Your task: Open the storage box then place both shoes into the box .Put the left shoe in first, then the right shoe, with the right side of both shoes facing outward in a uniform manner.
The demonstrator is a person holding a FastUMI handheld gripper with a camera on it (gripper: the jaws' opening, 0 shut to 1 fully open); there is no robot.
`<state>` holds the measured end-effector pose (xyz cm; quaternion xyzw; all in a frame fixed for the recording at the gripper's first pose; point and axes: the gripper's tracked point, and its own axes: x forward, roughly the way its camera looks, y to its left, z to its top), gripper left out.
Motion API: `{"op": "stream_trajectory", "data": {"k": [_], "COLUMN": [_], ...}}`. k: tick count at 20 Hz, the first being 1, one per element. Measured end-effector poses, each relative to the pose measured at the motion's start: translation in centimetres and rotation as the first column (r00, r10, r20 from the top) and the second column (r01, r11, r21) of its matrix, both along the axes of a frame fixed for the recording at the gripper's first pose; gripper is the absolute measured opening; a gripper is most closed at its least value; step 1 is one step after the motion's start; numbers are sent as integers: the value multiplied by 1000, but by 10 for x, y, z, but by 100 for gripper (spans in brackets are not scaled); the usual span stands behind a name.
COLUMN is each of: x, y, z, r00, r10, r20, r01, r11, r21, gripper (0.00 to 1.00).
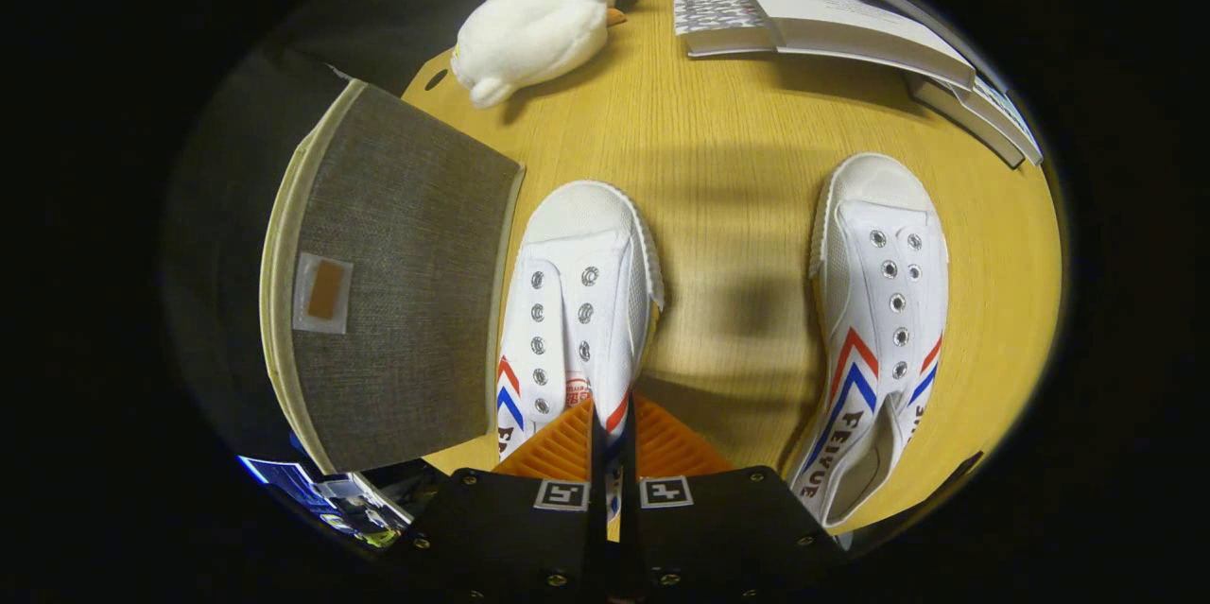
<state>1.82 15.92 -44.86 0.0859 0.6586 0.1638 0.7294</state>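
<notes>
White canvas is what the gripper (612,439) is pinching: the two fingers are squeezed nearly together with just a thin slit between them, and the heel rim of the left shoe (577,302) sits right in that slit, so both fingers look clamped on it. The gripper points straight ahead and slightly down over the wooden table (718,169), lined up with the shoe's length, toe pointing away.

Just beside that shoe, touching or nearly touching its outer side, is the storage box (397,283), a grey fabric box with a cream rim and a small patch on its lid. The lid looks flat and closed from here. So there's basically no gap on that side of the held shoe.

On the other side it's roomier. A broad strip of bare wood, with the gripper's shadow on it, separates the left shoe from the right shoe (879,302), which stands well apart, toe also pointing away, with red and blue chevrons on its side. Its heel is close to the table's near edge.

Farther out, beyond the shoe toes, there's a clear band of tabletop. Past that, a plush penguin (534,27) lies near the far edge behind the box, and a stack of books (851,23) sits at the far corner beyond the right shoe.
</notes>
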Motion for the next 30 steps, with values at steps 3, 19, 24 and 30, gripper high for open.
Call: {"op": "stream_trajectory", "data": {"k": [3, 19, 24, 30], "x": [17, 65, 62, 59], "y": [-7, 97, 152, 177], "z": [20, 110, 75, 7], "r00": [1000, 947, 920, 917], "r10": [-7, 202, 324, 380], "r20": [29, 249, 220, 122], "r01": [6, -246, -350, -380], "r11": [1000, 956, 933, 925], "r21": [22, 161, 88, -27], "gripper": [5, 5, 5, 5]}}
